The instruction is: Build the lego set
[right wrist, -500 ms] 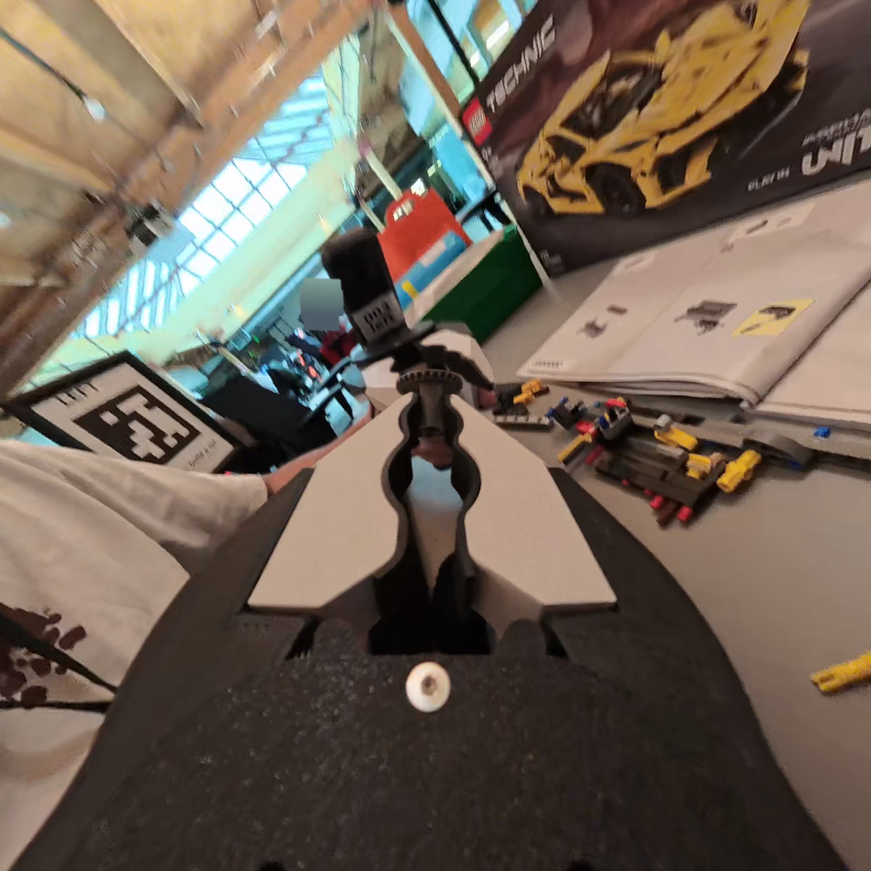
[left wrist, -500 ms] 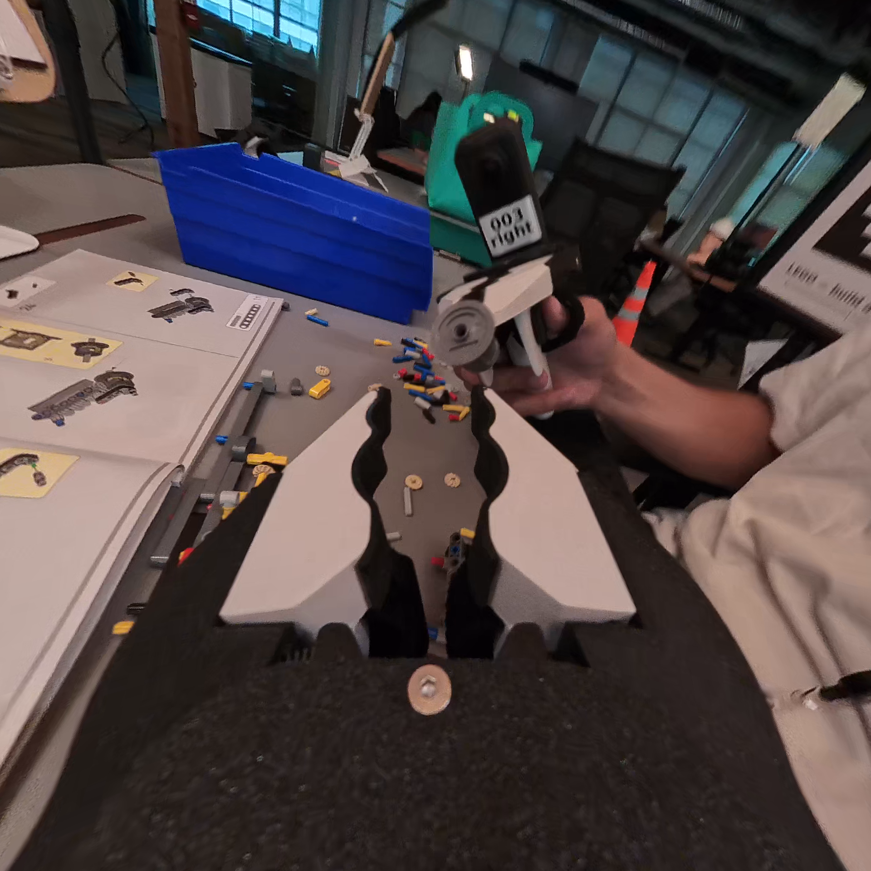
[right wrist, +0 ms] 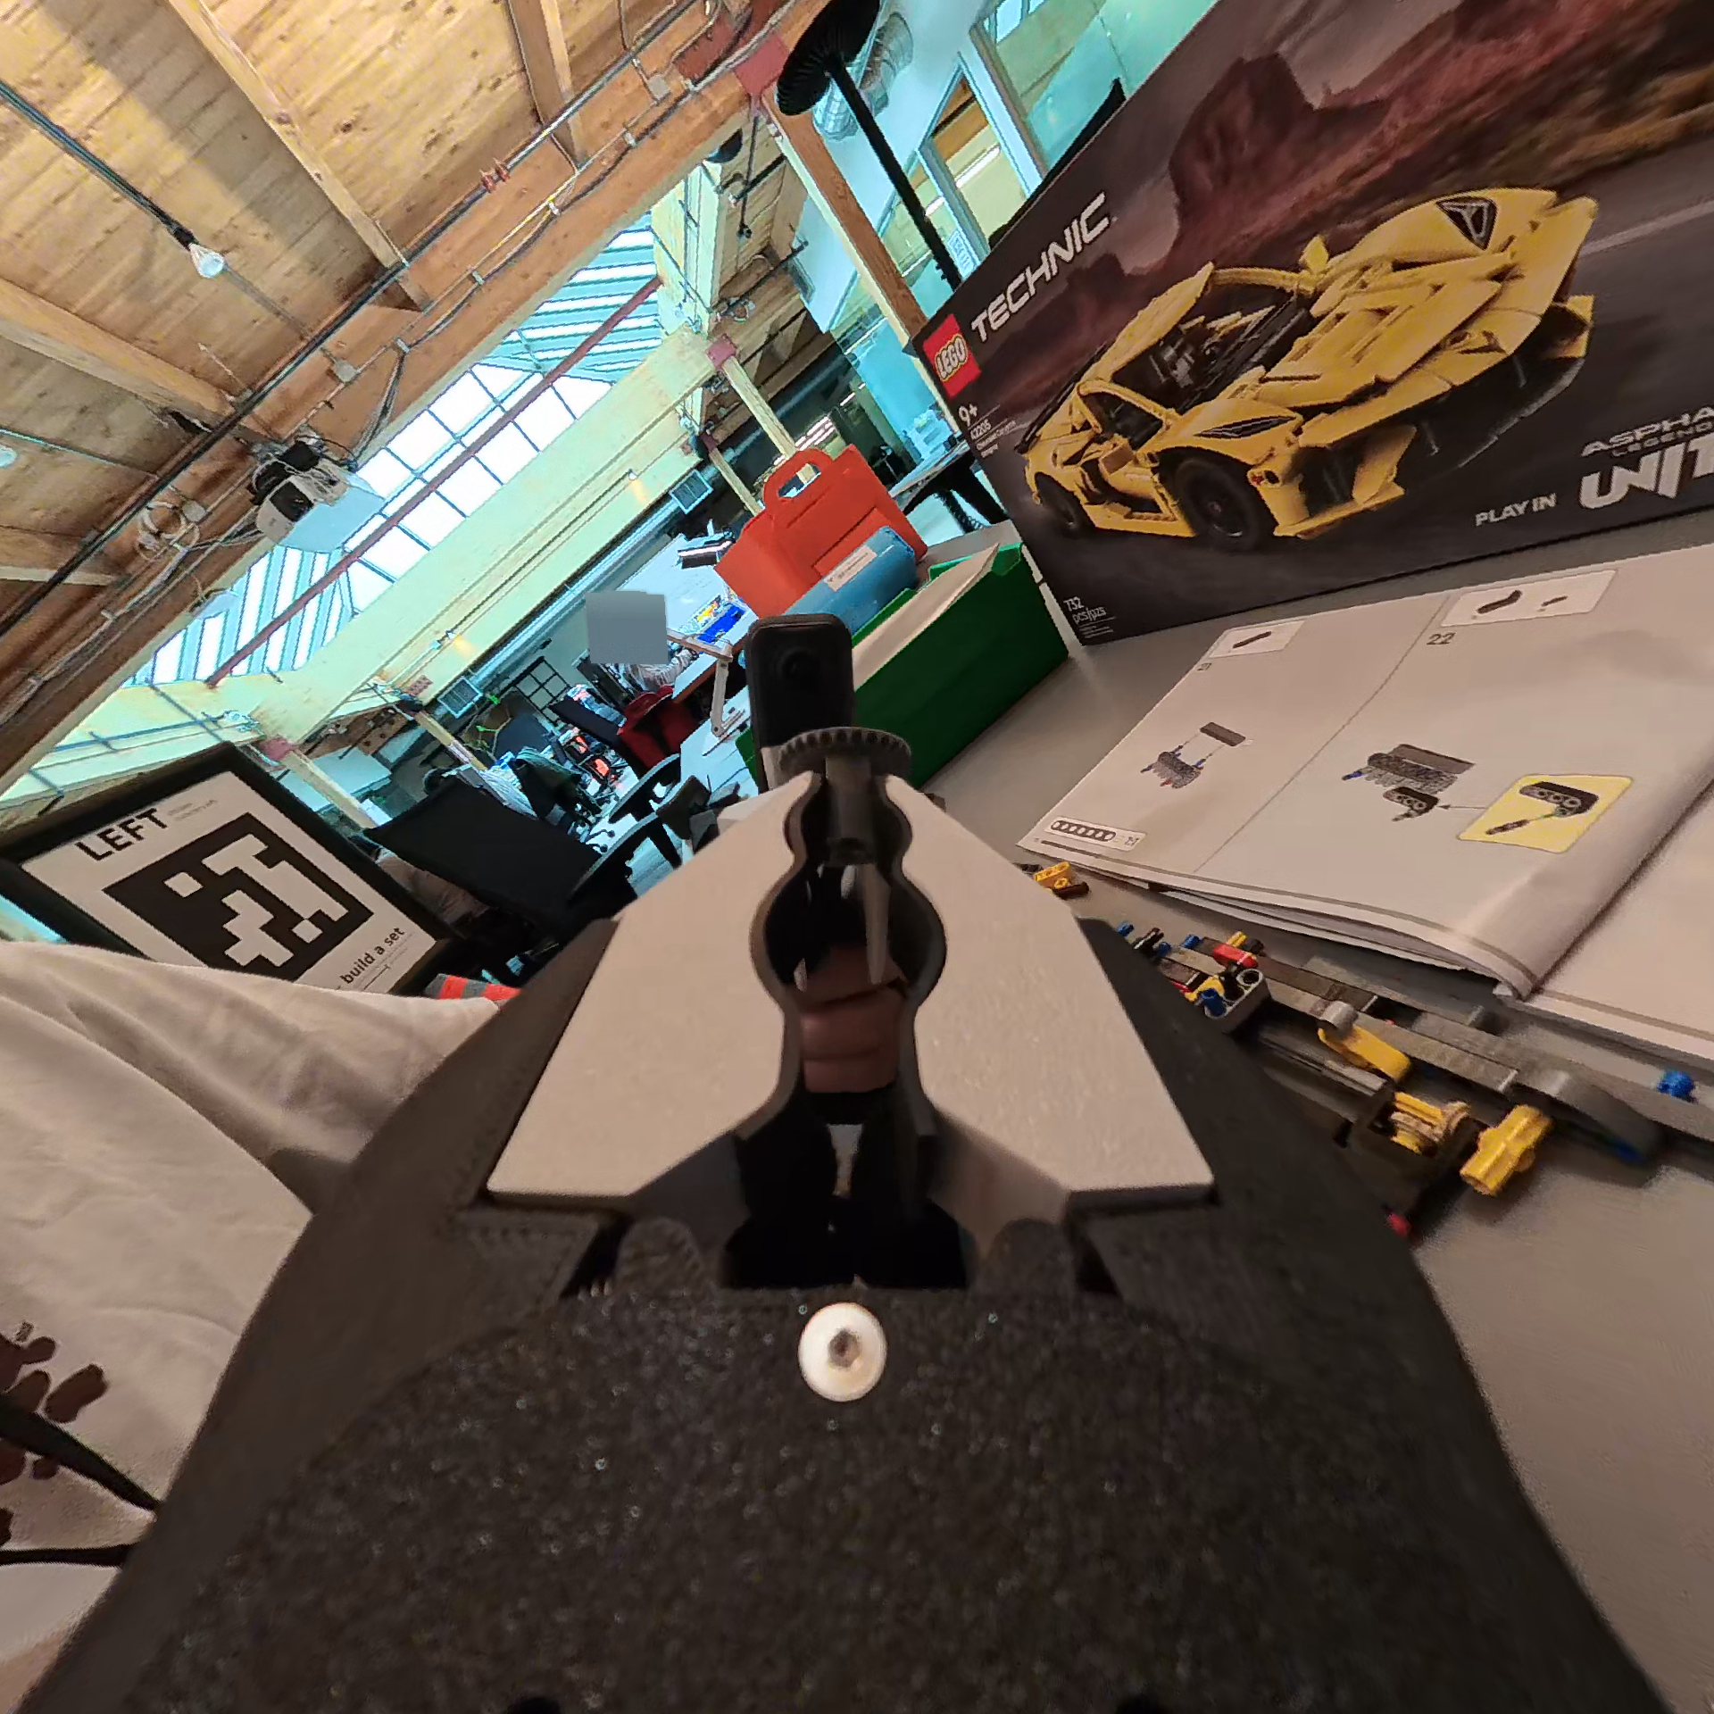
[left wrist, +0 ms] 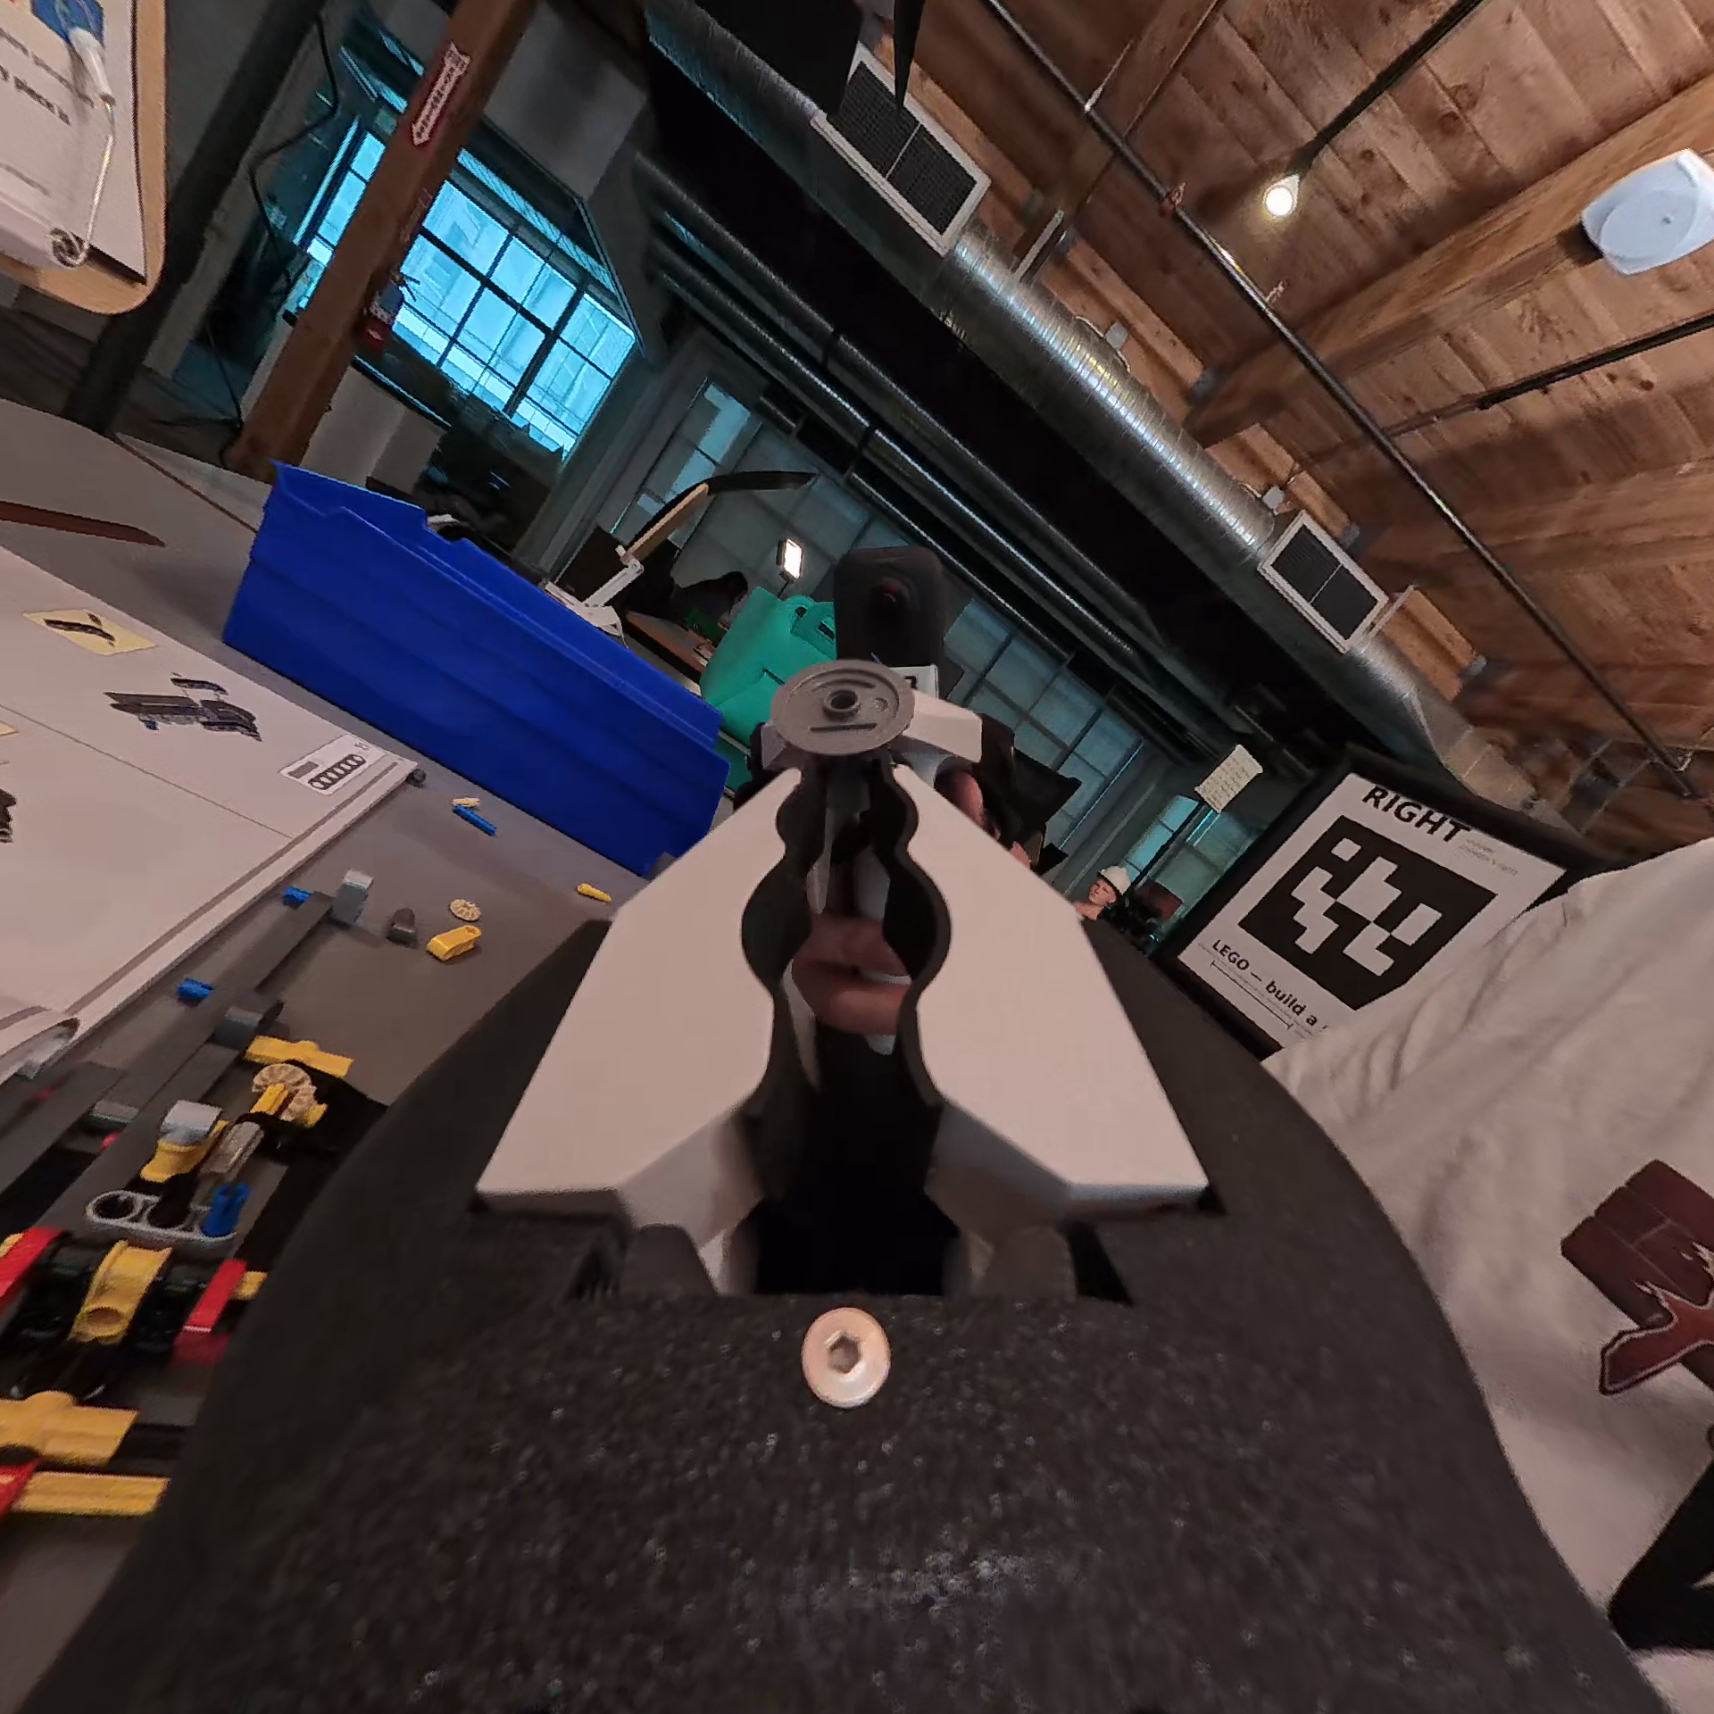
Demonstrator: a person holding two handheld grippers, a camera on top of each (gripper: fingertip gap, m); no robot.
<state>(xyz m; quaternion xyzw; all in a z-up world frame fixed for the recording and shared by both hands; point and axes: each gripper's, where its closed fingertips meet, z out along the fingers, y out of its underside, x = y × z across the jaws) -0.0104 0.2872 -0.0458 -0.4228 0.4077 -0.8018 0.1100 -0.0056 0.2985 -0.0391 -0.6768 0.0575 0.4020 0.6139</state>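
Left wrist view: the left claw [left wrist: 849, 807] is clenched on a grey gear [left wrist: 839, 709], lifted above the table [left wrist: 519, 881].

Right wrist view: the right claw [right wrist: 849, 793] grips the same gear [right wrist: 844, 747]. Light, stiff, probably slippery; best pinched at its hub.

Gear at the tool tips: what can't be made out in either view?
- Left wrist view: the gear covers the left tool tips, so contact with its shaft is unclear.
- Right wrist view: the gear is edge-on, its face hidden; the right tool covers most of the shaft.
- Left wrist view: the half-built model is cut off by the left edge.
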